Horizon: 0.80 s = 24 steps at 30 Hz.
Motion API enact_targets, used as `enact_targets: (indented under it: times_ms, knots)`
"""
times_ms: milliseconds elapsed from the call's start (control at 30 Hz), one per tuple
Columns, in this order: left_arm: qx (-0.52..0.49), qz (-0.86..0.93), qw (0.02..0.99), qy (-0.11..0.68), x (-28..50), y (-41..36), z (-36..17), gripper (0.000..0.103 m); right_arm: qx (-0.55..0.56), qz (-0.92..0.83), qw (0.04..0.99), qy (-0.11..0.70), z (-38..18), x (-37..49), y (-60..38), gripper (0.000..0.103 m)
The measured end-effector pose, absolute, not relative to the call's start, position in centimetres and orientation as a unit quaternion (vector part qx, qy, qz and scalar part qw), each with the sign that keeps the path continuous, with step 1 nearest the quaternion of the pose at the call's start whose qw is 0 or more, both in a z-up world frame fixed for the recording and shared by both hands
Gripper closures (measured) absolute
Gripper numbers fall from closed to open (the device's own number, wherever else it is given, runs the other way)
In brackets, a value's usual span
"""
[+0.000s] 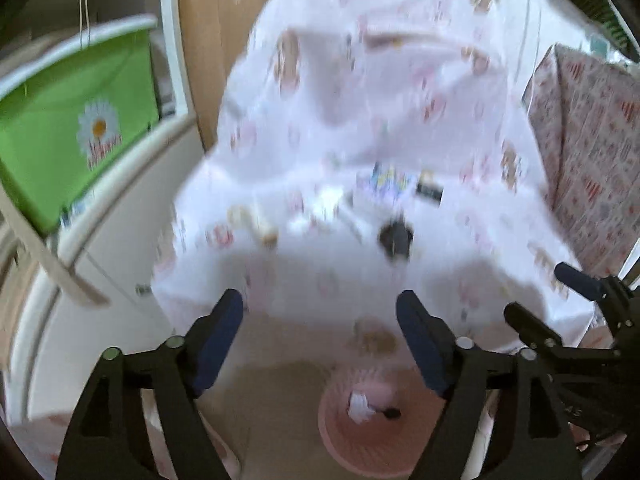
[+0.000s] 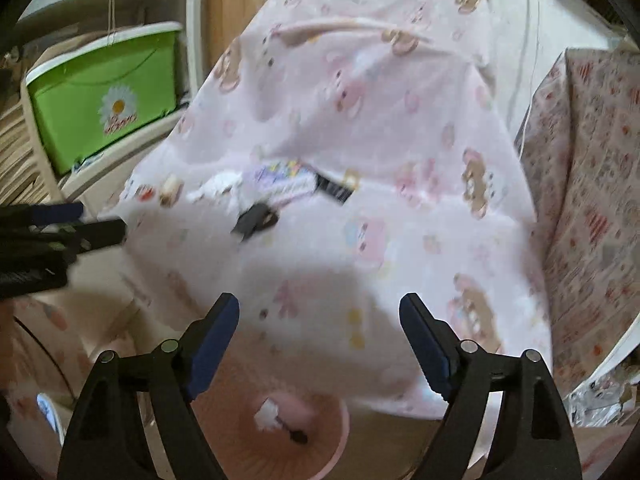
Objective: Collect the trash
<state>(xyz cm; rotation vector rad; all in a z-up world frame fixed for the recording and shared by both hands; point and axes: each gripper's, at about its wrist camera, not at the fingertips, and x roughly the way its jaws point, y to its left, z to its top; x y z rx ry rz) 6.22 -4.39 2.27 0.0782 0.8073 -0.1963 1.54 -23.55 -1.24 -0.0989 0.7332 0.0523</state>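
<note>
Trash is in two places: a white crumpled scrap (image 2: 267,414) and a small dark bit (image 2: 298,436) already lie in the pink bin (image 2: 320,458) below me, while a scatter waits on the bear-print cloth (image 2: 400,128) — a black clip-like piece (image 2: 256,220), white tissue (image 2: 218,192), a colourful wrapper (image 2: 280,178), a dark packet (image 2: 334,190) and a small tan piece (image 2: 170,194).

My left gripper (image 1: 320,344) has its fingers (image 1: 220,340) well apart with nothing between them; the right gripper (image 2: 320,344) is the same, empty and spread wide. Both hang over the bin's rim, pointing down toward the cloth's near edge.

From here I judge the next step is reaching for the scatter. The risks I see: both views are smeared, so I could misjudge a pinch and catch the cloth along with the tissue — a tug might slide everything off. The two grippers sit just beside each other, so aiming for the same item could knock them together. The green box (image 2: 108,92) to the side is not in the way.
</note>
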Motion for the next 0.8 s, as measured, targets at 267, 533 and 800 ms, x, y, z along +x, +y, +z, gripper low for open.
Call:
enact_targets:
  times_ms: [267,533,800]
  knots:
    - [0.032,-0.075,0.942,0.327,8.4,-2.4,5.2,0.006,-0.032,0.024,0.955,0.294,4.7,4.0,-23.9,0.019]
    - [0.012,-0.065,0.944,0.323,8.2,-1.2,2.2,0.005,-0.016,0.017,0.943,0.332,1.2,5.3,-24.4,0.042]
    - [0.020,-0.059,0.934,0.352,8.8,-1.3,0.1,0.006,-0.016,0.038,0.925,0.377,-1.6,7.0,-23.3,0.060]
